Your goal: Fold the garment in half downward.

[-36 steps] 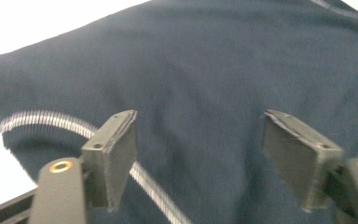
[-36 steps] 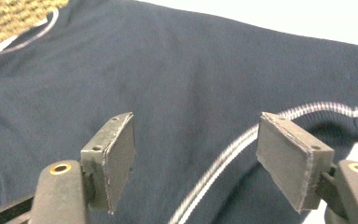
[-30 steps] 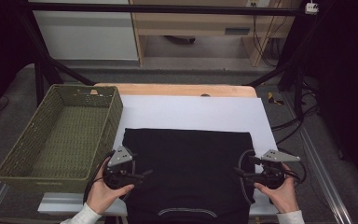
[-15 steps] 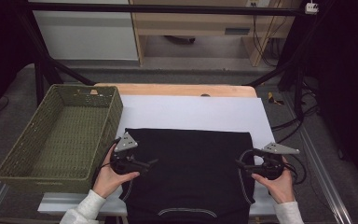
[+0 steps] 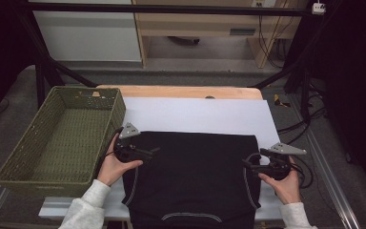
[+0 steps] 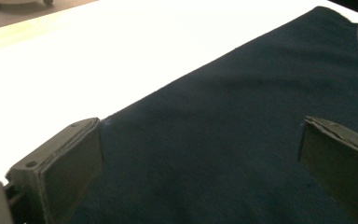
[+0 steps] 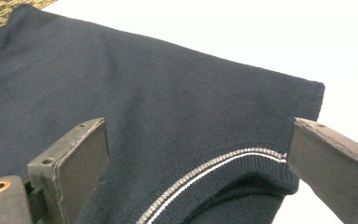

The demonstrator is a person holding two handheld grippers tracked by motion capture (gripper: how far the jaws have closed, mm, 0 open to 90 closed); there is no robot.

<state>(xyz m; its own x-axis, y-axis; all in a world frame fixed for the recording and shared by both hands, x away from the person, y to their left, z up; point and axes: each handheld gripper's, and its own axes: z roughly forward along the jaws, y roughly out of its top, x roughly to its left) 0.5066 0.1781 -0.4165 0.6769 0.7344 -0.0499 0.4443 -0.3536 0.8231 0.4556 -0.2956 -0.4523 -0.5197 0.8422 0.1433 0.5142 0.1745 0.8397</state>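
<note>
A black garment (image 5: 195,176) with white-striped trim lies flat on a white sheet (image 5: 195,114), its near end hanging over the table's front edge. My left gripper (image 5: 153,151) is at its left side with jaws pointing right. In the left gripper view that gripper (image 6: 200,135) is open just above the dark cloth (image 6: 242,116), close to its edge. My right gripper (image 5: 248,166) is at the garment's right side and points left. The right gripper view has it (image 7: 200,130) open around a corner of the cloth (image 7: 144,84) with a striped hem (image 7: 214,163). Nothing is held.
An empty green woven basket (image 5: 66,143) stands left of the sheet, right beside my left hand. The wooden table edge (image 5: 181,92) runs along the back. Cables (image 5: 305,167) trail off to the right. Bare white sheet lies beyond the garment.
Both hands have moved away from the person along the garment's sides, the left one farther. The garment has not moved.
</note>
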